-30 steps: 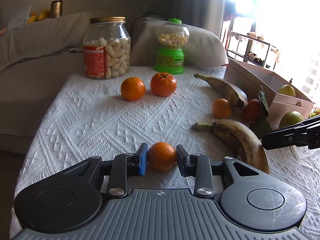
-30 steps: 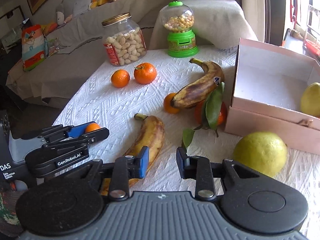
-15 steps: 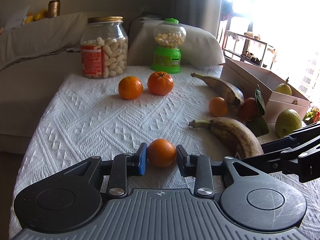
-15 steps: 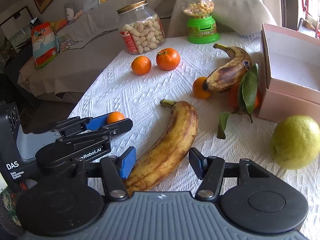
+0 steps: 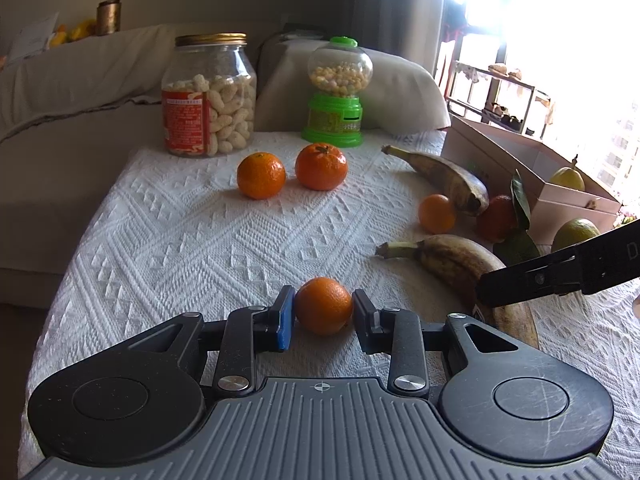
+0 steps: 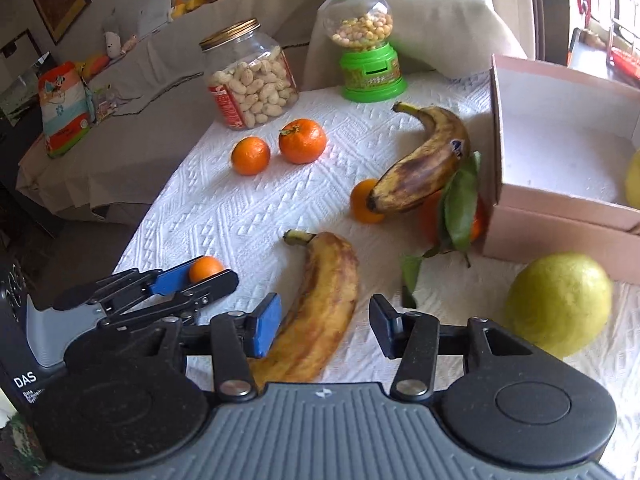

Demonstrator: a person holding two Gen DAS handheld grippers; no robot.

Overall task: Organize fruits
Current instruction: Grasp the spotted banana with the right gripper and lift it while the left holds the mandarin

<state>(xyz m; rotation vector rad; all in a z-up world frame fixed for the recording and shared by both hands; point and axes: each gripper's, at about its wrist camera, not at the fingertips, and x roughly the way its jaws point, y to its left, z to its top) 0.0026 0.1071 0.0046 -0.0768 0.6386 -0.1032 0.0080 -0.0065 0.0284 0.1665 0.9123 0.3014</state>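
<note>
The left gripper (image 5: 323,312) has its fingers (image 5: 285,316) set on either side of a small orange (image 5: 323,305) that sits on the desk (image 5: 168,240). The blue pad touches or nearly touches one side, and a thin gap shows on the other, so it looks like a light hold at most, not a firm clamp. The side view from the right wrist shows the same orange (image 6: 205,268) between those fingers, low over the cloth.

The right gripper (image 6: 325,326) has its fingers (image 6: 266,328) spread wide around the lower end of the near banana (image 6: 324,300), with clear space on both sides. Nothing is gripped yet.

Further out, the sorting looks barely begun. Two oranges (image 5: 261,175) lie side by side near the peanut jar (image 5: 210,94) and the green candy dispenser (image 5: 336,92). A second banana (image 6: 424,160) rests on another small orange (image 6: 362,202), with a leafy orange (image 6: 452,216) tucked just beside the box (image 6: 560,216). A green lemon (image 6: 558,304) lies on the cloth in front of the box, and one yellow fruit (image 6: 633,178) shows inside it at the frame's edge.

So, by my reading, one fruit at most is put away. Both bananas, five oranges and the green lemon are left on the desk. The two grips being set up here seem to be the next items to go.
</note>
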